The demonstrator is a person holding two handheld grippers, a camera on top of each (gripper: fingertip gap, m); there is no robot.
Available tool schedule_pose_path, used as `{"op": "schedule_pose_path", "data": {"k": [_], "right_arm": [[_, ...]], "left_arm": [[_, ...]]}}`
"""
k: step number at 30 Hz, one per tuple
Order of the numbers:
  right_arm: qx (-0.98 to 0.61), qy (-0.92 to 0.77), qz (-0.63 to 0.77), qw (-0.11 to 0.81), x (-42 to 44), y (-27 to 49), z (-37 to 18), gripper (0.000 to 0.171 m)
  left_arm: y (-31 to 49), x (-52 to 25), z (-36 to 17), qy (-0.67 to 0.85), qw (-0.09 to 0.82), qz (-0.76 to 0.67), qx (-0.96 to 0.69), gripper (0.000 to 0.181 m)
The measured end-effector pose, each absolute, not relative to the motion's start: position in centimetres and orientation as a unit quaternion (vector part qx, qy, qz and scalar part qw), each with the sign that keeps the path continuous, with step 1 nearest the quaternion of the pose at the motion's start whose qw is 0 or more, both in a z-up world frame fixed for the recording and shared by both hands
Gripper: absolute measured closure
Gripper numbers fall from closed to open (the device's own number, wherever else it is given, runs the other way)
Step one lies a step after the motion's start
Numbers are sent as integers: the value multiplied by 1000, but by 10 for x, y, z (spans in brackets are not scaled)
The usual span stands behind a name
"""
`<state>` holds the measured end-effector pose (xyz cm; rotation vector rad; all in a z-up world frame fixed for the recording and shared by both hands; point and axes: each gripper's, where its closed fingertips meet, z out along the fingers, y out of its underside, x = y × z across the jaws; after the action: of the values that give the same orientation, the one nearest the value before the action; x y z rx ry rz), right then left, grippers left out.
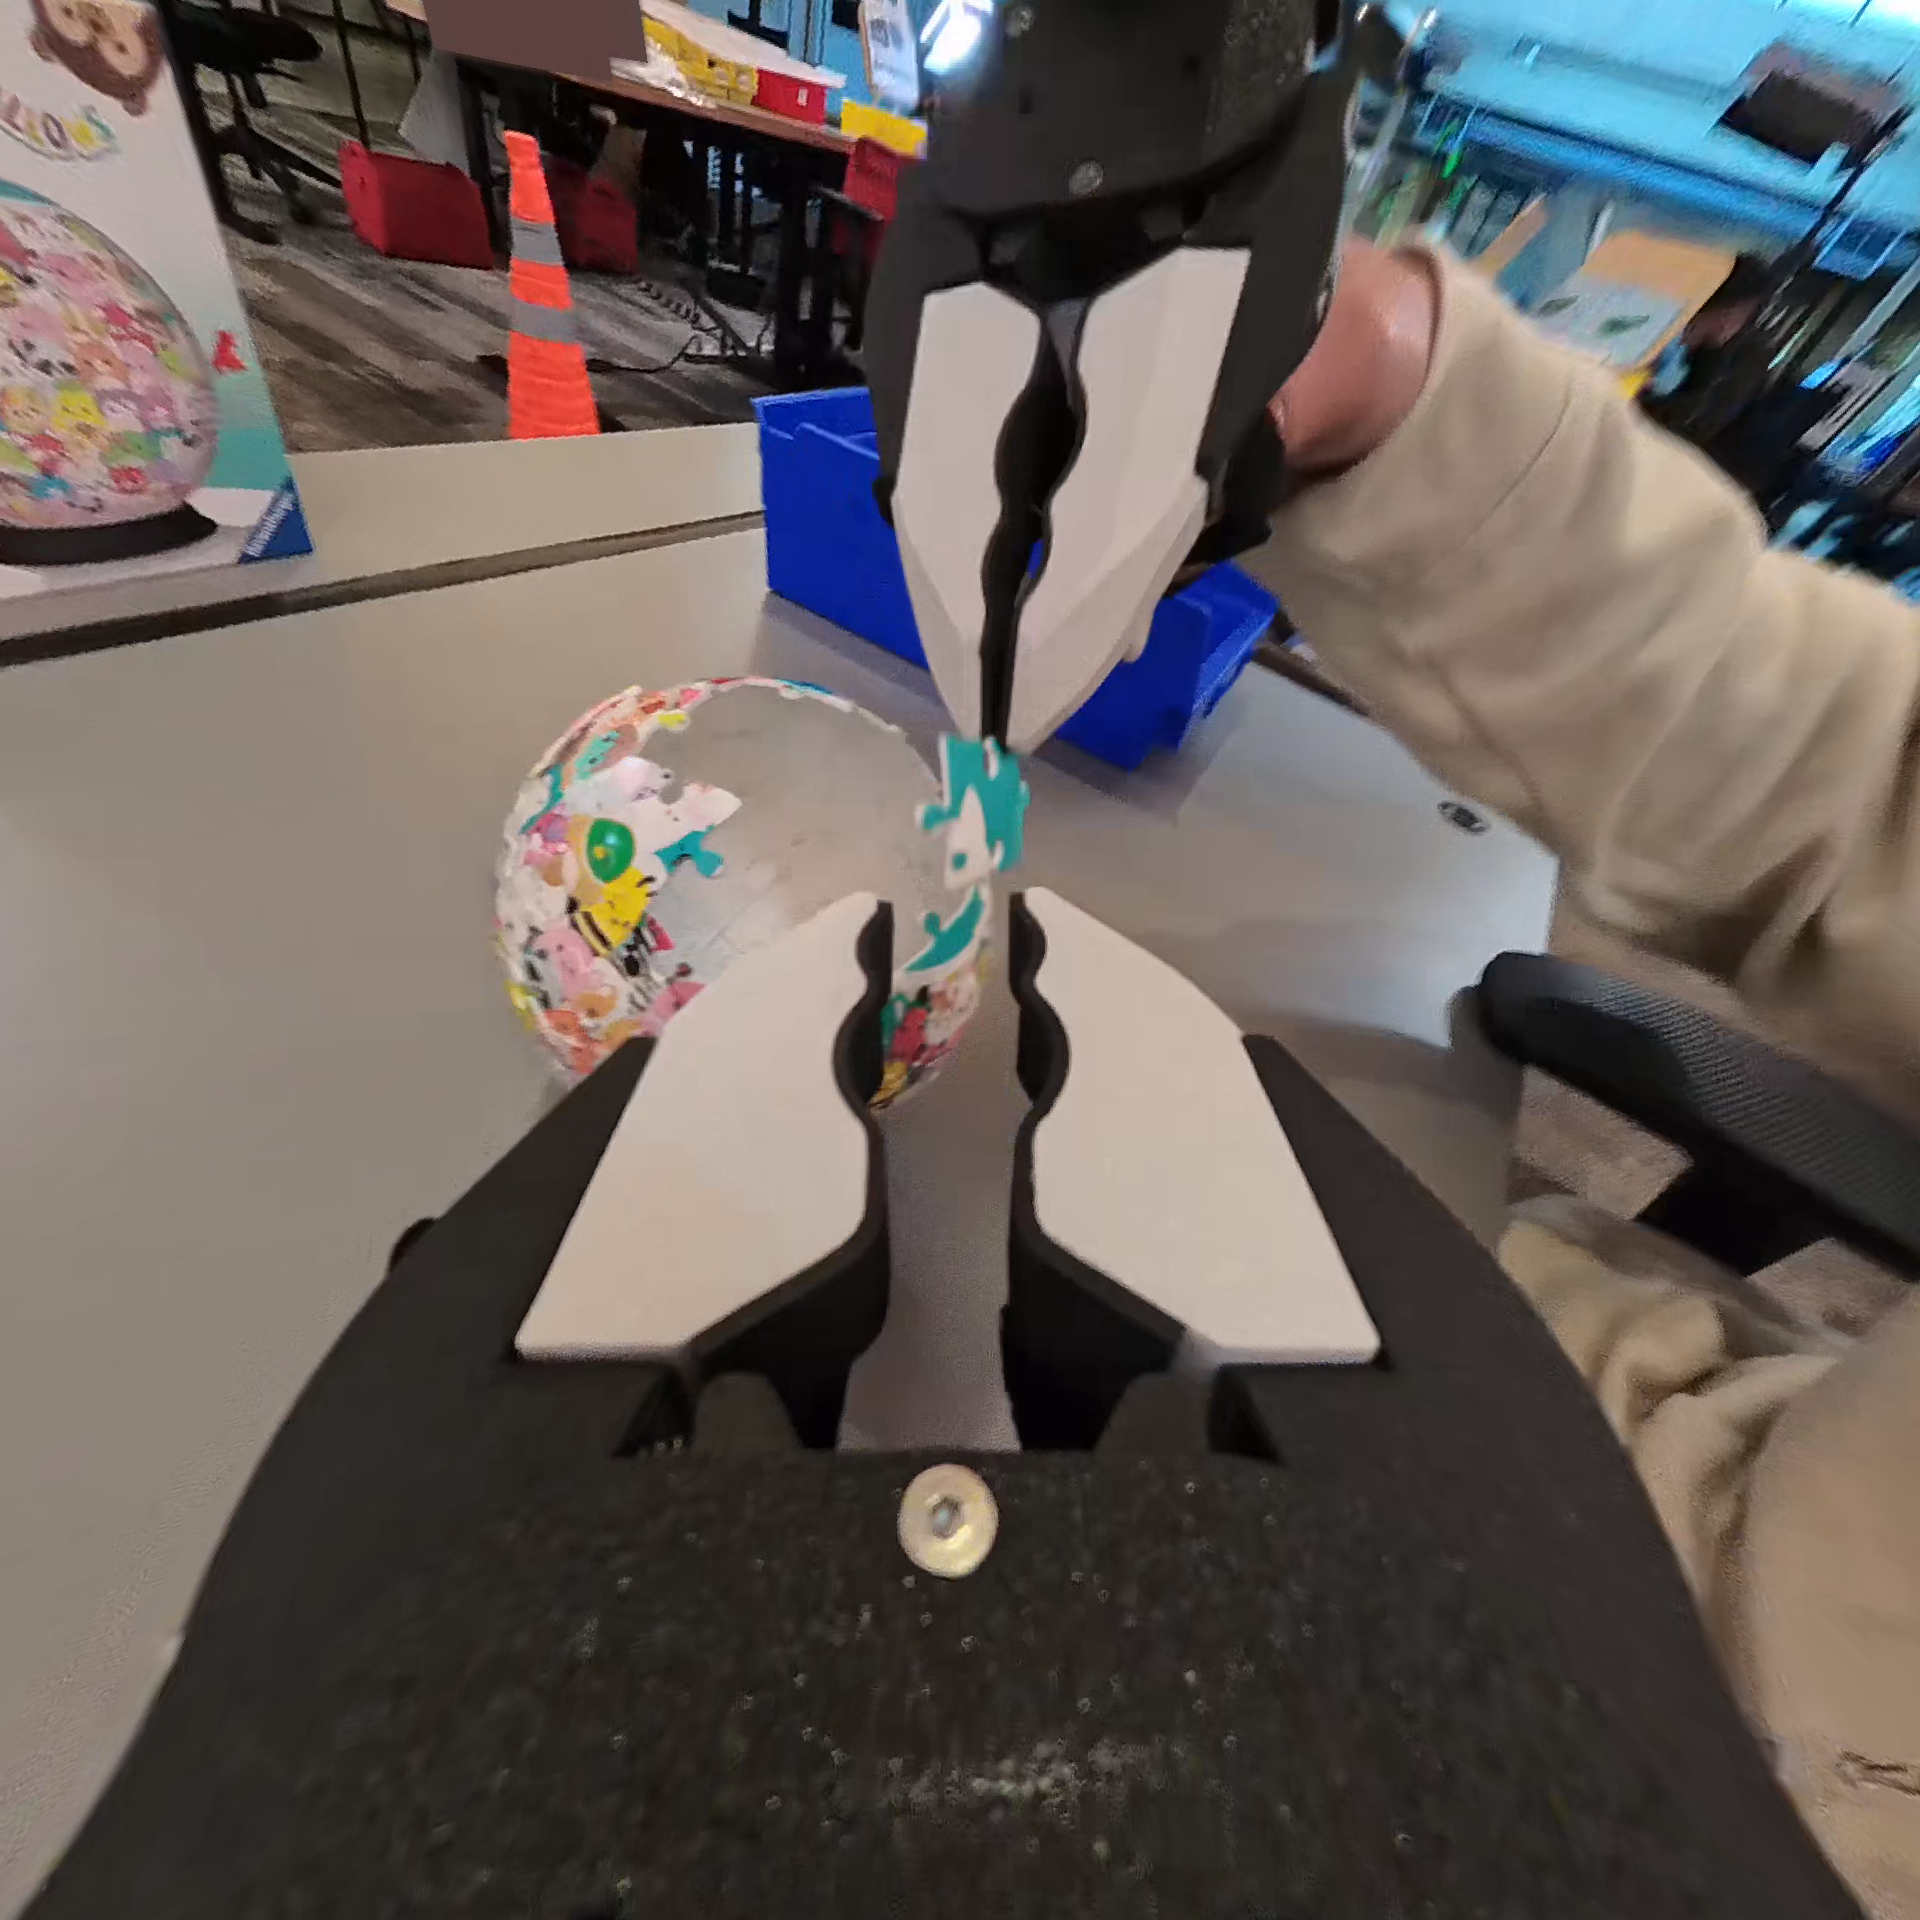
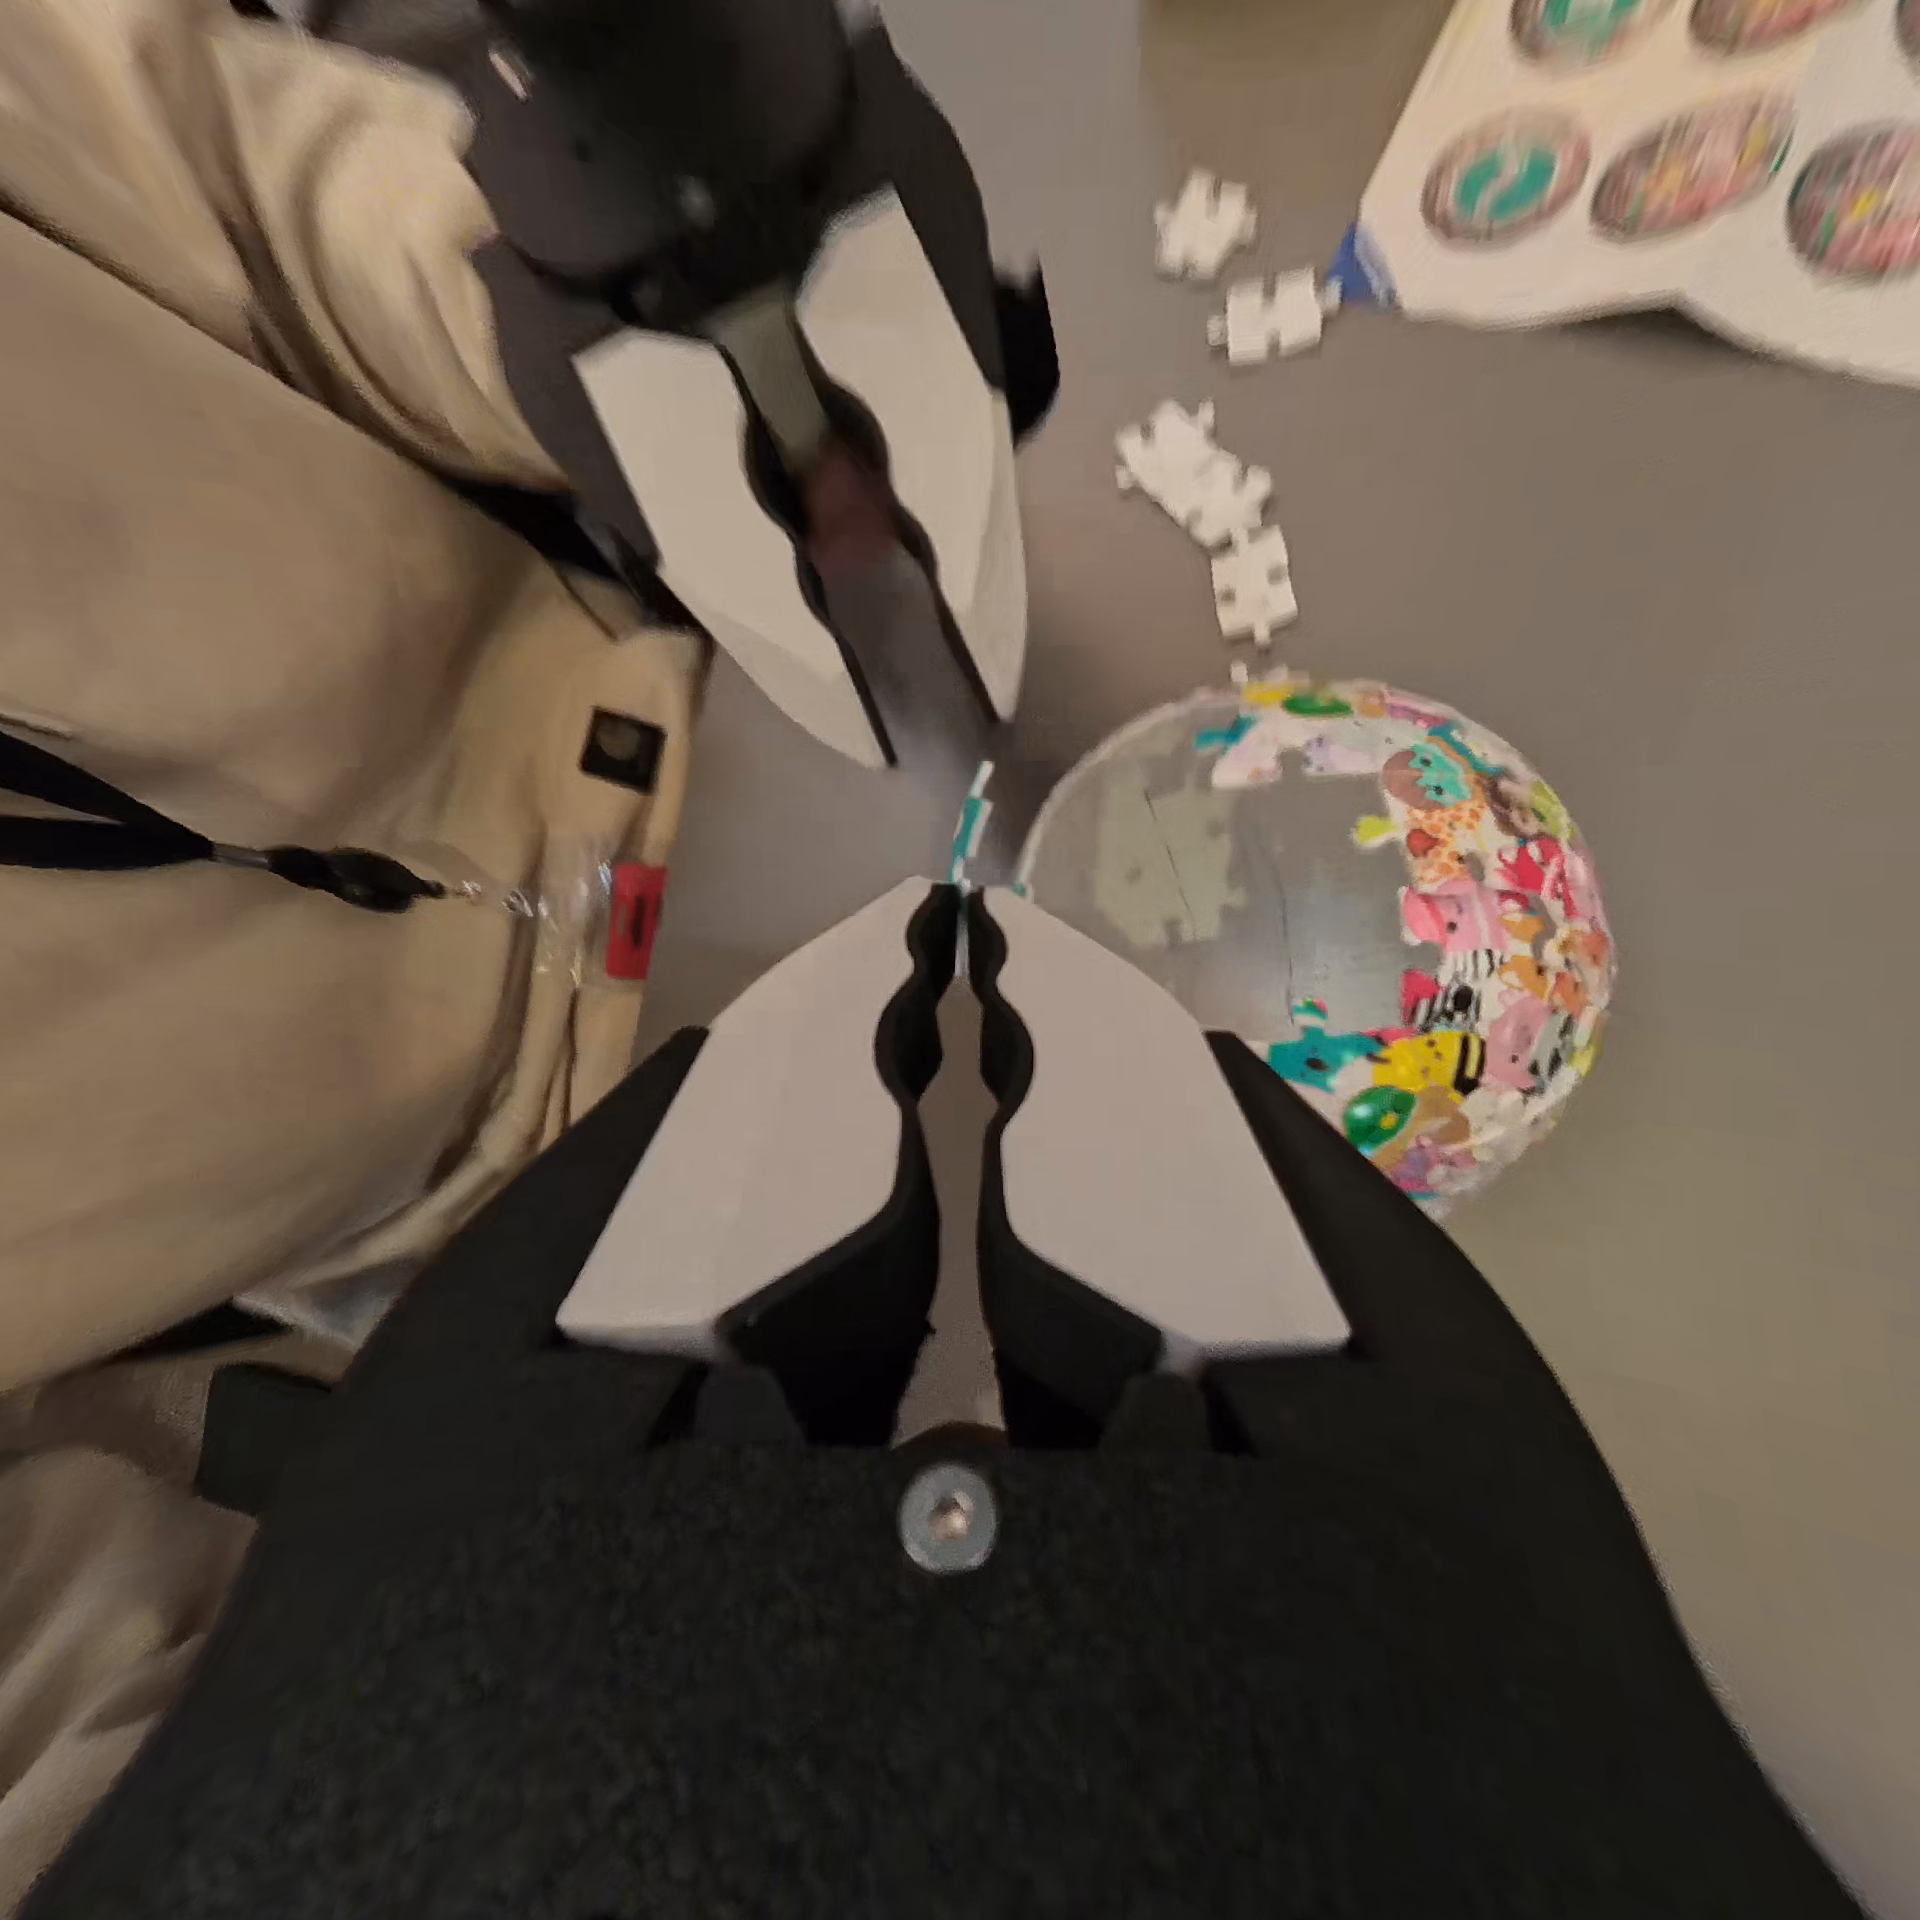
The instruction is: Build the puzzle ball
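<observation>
Teal and white, the puzzle piece (image 1: 971, 821) is hanging pinched by its top edge in my right gripper (image 1: 992, 732), whose jaws are closing tight on it, so that its free lower edge is dangling toward my left gripper (image 1: 945, 909), which I am holding part-open and empty just below, probably to take or steady it. I am keeping the puzzle ball (image 1: 717, 883) resting on the grey table (image 1: 260, 831) just beyond; it is looking unfinished, a colourful cartoon-printed shell with a wide gap exposing its pale inside.

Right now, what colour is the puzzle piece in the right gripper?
Teal and white puzzle piece, clearest in the left wrist view.
</observation>
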<state>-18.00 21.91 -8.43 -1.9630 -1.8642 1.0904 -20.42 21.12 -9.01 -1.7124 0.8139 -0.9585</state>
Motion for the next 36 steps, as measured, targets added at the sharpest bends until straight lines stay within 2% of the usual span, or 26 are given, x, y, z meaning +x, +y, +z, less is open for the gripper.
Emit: {"op": "schedule_pose_path", "data": {"k": [5, 8, 9, 11, 12, 16, 20, 22, 24, 27, 32, 36], "right_arm": [[-622, -480, 555, 275, -204, 212, -36, 169], [-597, -400, 623, 308, -205, 200, -31, 169], [-598, -387, 625, 320, -205, 198, -34, 169], [-603, -364, 619, 347, -203, 196, -43, 169], [-602, -355, 620, 356, -202, 194, -45, 169], [-602, -316, 642, 354, -204, 184, -57, 169], [-623, -361, 610, 330, -211, 168, -77, 171], [-622, -406, 586, 323, -210, 163, -74, 165], [-637, -459, 530, 322, -206, 166, -73, 156], [-645, -561, 405, 325, -201, 174, -72, 154], [-619, -671, 327, 244, -209, 164, -71, 154], [-623, -701, 290, 191, -210, 165, -80, 166]], "left_arm": [[195, -194, -67, 292, 469, -513, -657, 159], [194, -197, -53, 264, 470, -559, -630, 160], [192, -199, -49, 259, 471, -569, -623, 162], [189, -202, -43, 258, 473, -579, -611, 180], [188, -203, -42, 259, 473, -578, -612, 180], [184, -203, -43, 275, 446, -584, -621, 180], [179, -204, -57, 326, 383, -575, -645, 180], [177, -207, -63, 347, 363, -568, -652, 180], [175, -211, -65, 360, 355, -565, -652, 180], [169, -213, -71, 388, 338, -555, -654, 180], [159, -209, -77, 422, 321, -538, -655, 180], [158, -207, -77, 424, 326, -534, -655, 180]]}}
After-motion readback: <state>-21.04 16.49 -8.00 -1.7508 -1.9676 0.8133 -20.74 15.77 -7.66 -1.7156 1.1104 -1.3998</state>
